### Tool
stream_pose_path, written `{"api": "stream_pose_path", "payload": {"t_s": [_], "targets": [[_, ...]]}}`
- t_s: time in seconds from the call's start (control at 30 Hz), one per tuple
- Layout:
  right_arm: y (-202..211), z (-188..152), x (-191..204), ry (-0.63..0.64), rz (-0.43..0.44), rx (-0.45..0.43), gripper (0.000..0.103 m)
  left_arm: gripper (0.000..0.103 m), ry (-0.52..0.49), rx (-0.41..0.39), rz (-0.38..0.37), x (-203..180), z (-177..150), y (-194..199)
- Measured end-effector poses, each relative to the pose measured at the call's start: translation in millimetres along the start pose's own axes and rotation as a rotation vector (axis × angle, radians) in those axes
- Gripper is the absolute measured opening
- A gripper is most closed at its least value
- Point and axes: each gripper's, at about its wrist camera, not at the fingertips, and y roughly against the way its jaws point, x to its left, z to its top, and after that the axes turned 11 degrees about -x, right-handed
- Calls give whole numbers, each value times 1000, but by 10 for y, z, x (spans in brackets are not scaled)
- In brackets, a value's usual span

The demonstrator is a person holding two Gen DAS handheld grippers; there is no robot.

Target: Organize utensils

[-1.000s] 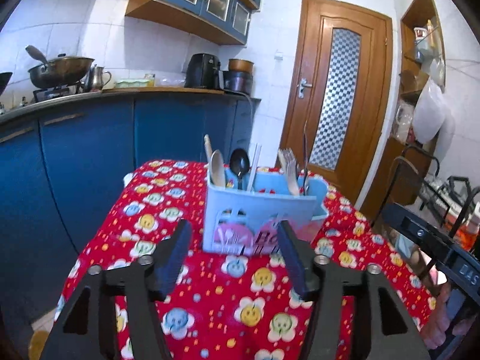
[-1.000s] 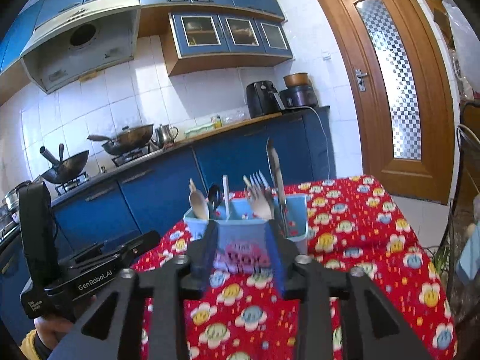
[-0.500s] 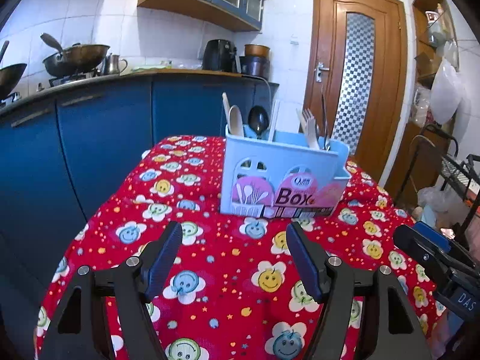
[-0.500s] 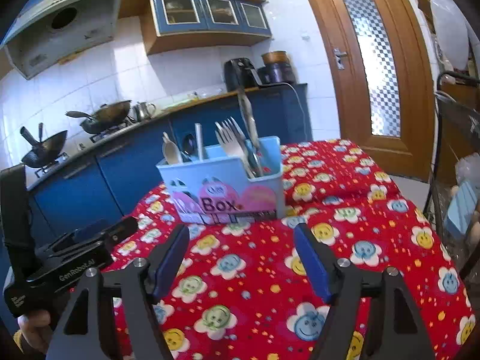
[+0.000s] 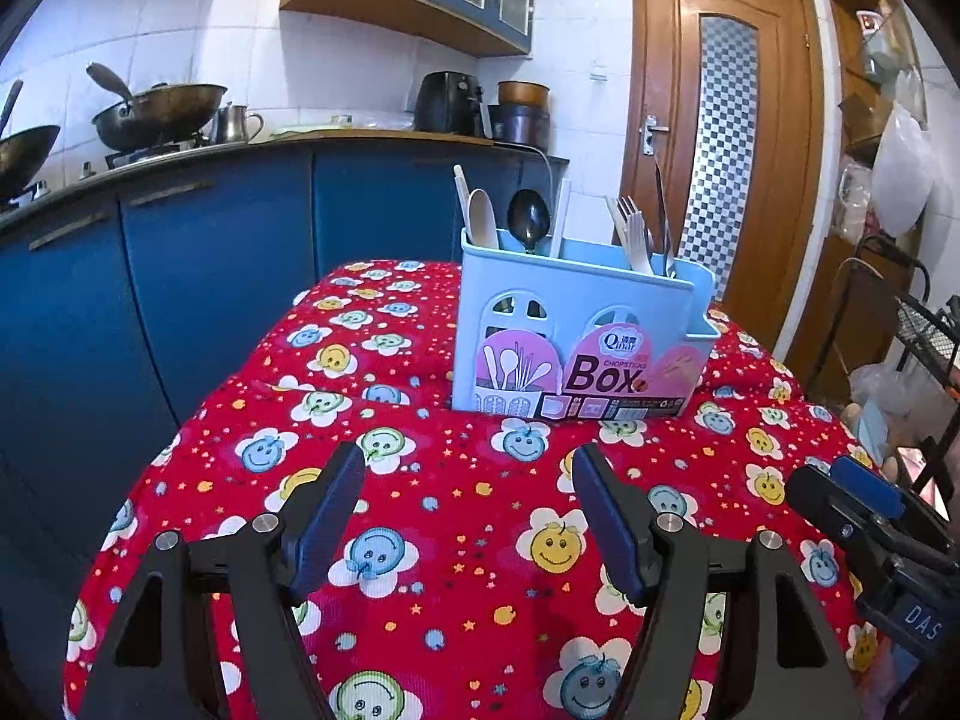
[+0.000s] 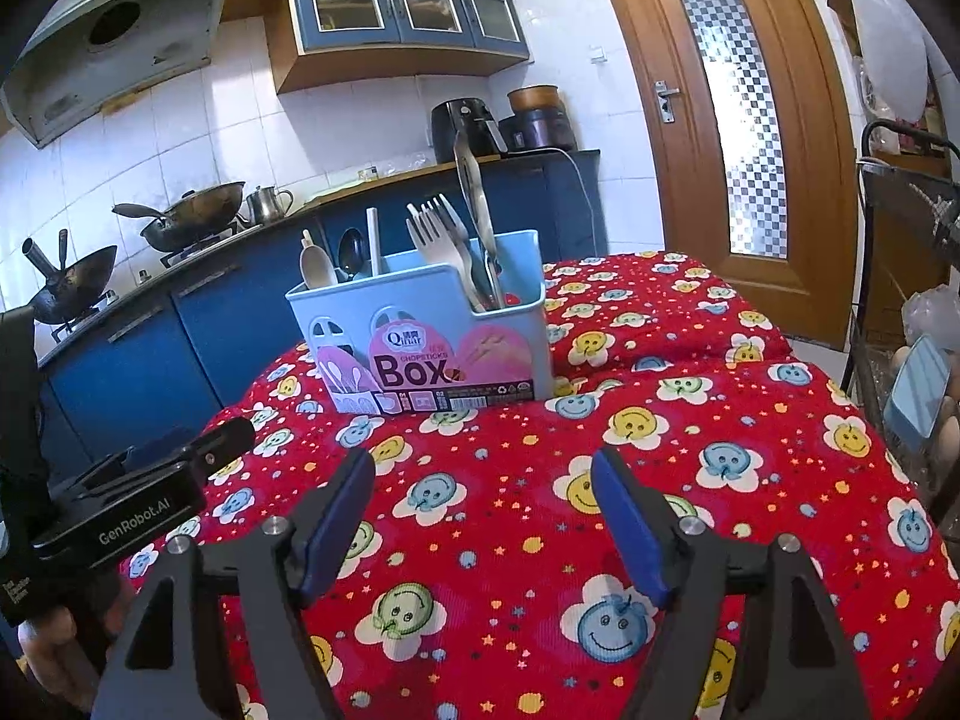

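Note:
A light blue utensil box [image 5: 576, 336] stands upright on the red smiley-flower tablecloth [image 5: 456, 516]; it also shows in the right wrist view [image 6: 432, 336]. Its left part holds a wooden spoon [image 5: 483, 219], a dark spoon [image 5: 528, 219] and chopsticks. Its right part holds forks [image 5: 633, 228] and a metal knife [image 6: 474, 204]. My left gripper [image 5: 468, 498] is open and empty, low over the cloth in front of the box. My right gripper [image 6: 483, 507] is open and empty, also short of the box.
Blue kitchen cabinets [image 5: 210, 252] with woks on the counter stand behind and left of the table. A wooden door [image 5: 720, 138] is at the back right. A metal rack [image 6: 900, 300] with bags stands close to the table's right edge.
Both grippers have drawn back from the box and lowered. The right gripper's jaws have opened wide. The box stays on the cloth with the utensils in it.

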Motion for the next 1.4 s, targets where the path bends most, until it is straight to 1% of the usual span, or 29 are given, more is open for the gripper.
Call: {"api": "stream_pose_path", "payload": {"t_s": [1.4], "targets": [[16,-1,6,-1,0,1,77,73,-18,-15,-15,-44,21,35]]}}
